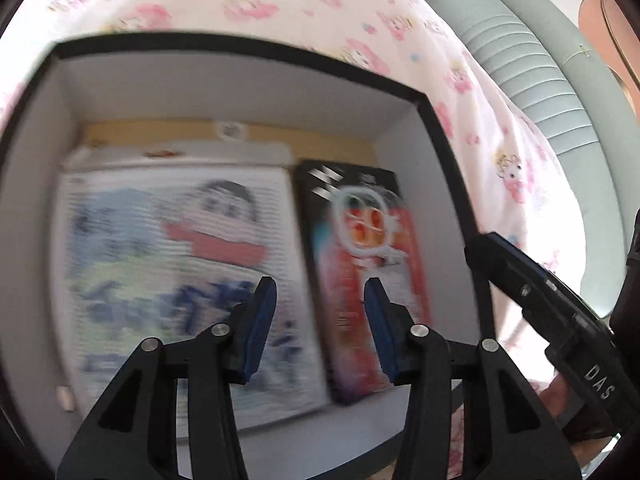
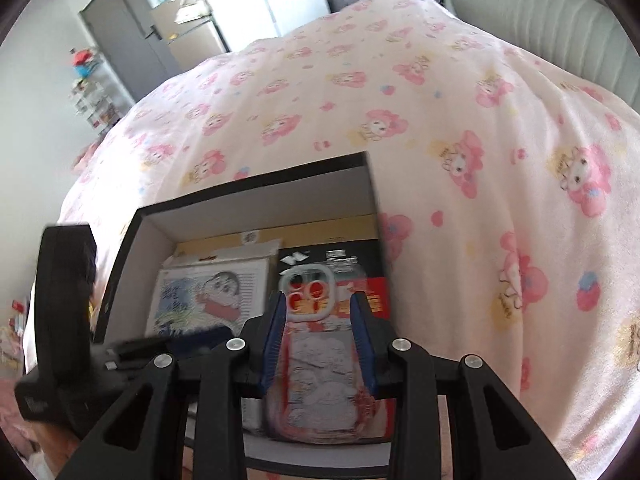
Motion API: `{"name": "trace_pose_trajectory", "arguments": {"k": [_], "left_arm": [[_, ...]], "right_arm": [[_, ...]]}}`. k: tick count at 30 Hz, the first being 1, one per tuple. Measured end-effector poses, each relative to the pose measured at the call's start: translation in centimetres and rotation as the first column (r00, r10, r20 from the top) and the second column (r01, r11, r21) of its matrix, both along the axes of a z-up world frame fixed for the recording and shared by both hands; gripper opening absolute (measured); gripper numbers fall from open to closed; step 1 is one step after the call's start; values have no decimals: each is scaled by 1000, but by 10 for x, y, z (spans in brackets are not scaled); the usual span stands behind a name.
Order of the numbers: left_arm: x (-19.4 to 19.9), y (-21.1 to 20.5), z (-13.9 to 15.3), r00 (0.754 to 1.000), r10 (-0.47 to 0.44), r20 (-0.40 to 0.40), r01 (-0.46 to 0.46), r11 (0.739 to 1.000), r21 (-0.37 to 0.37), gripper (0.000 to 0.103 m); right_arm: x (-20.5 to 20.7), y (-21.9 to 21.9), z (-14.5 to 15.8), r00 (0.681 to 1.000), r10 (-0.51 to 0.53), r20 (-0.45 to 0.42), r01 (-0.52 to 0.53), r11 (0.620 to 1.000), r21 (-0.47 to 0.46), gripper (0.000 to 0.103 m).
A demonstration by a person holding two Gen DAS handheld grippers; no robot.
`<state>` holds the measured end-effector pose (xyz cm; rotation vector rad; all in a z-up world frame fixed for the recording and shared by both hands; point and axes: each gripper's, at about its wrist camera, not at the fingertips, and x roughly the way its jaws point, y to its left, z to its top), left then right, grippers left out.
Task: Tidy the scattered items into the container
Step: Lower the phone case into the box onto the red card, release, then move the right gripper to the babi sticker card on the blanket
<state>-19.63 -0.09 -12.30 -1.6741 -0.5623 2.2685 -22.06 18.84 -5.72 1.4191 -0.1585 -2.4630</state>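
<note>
Placement step, by my read. Right tongs (image 2: 318,336) clenched on a clear phone case (image 2: 316,364), pads on its two long edges, held over the black box (image 2: 256,182) that sits on the bed (image 2: 460,128). Case hangs above a dark packet (image 2: 362,256), right of the cartoon-print notebook (image 2: 208,296). Left tongs (image 1: 320,320) released, nothing between them, over the same box. To do it well: lower the case until it lies flat on the packet, then release. Keep left tongs aside, clear of the right wall.
</note>
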Motion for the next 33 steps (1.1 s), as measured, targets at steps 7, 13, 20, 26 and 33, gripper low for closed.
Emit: {"name": "trace_pose_trajectory", "arguments": {"k": [7,13,20,26,33], "left_arm": [[16,-19,14,998,12,-69,-16,999,-49,46],[12,2,24,995,-14,-95,11,999,-35,46],[40,23,61,978,-83,-190,65,993,-99,45],[90,23,88,960,-112,-258,71,984,-163,45],[139,-7,102,957,-50,-285,5,988,-155,45]], "right_arm": [[4,-31,-13,998,47,33,-50,995,83,30],[9,-30,-11,999,14,28,-17,995,100,30],[56,-23,16,998,-36,-52,38,998,44,30],[113,-30,38,993,-34,-117,37,999,25,30],[149,-52,53,990,41,-137,-39,999,19,30]]}}
